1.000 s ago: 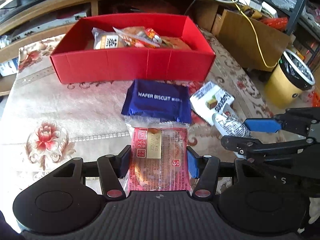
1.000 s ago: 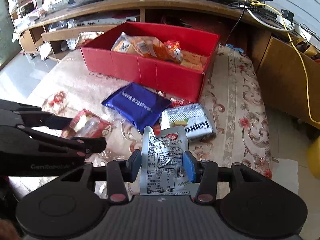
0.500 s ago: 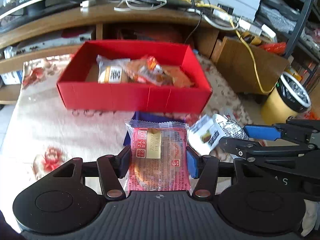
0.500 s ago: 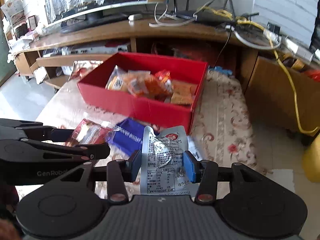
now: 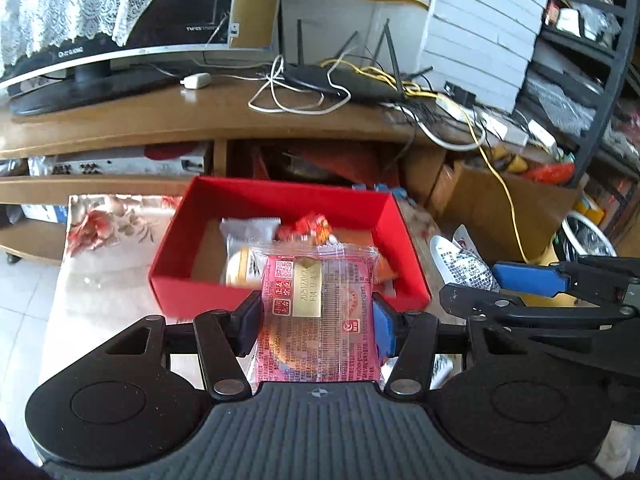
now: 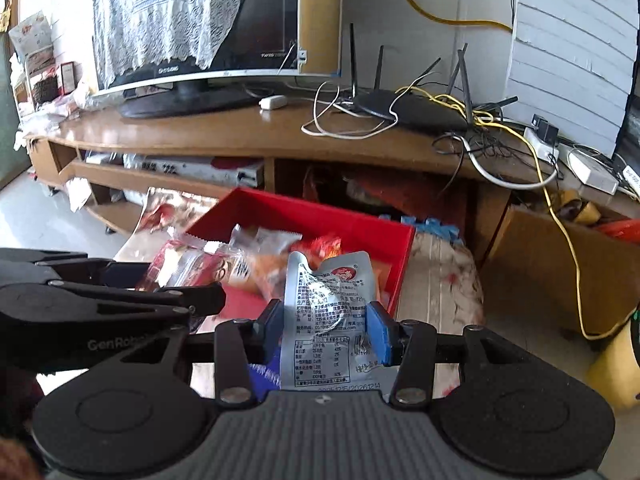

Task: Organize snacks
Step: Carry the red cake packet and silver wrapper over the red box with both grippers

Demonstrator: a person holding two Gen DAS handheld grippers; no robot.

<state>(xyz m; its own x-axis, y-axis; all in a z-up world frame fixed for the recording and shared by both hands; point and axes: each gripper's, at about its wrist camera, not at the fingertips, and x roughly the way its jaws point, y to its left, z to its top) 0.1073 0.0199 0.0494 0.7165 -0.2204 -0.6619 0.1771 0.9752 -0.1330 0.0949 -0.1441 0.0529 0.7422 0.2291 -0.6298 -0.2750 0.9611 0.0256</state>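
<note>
My left gripper is shut on a red snack packet with a gold label, held up in front of the red box. Several wrapped snacks lie inside that box. In the right wrist view my right gripper is shut on a silver snack pouch, also raised before the red box. The right gripper's arm shows at the right of the left wrist view, with the silver pouch sticking out. The left gripper's arm crosses the right wrist view with the red packet.
A wooden TV stand with a monitor, a router and tangled cables stands behind the box. A floral cloth covers the table. A cardboard box and a yellow bin stand to the right.
Both grippers have risen with their packets and tilted up, so the red box now sits lower and closer in view. The blue wafer packet and the other loose snacks have dropped out of sight.
</note>
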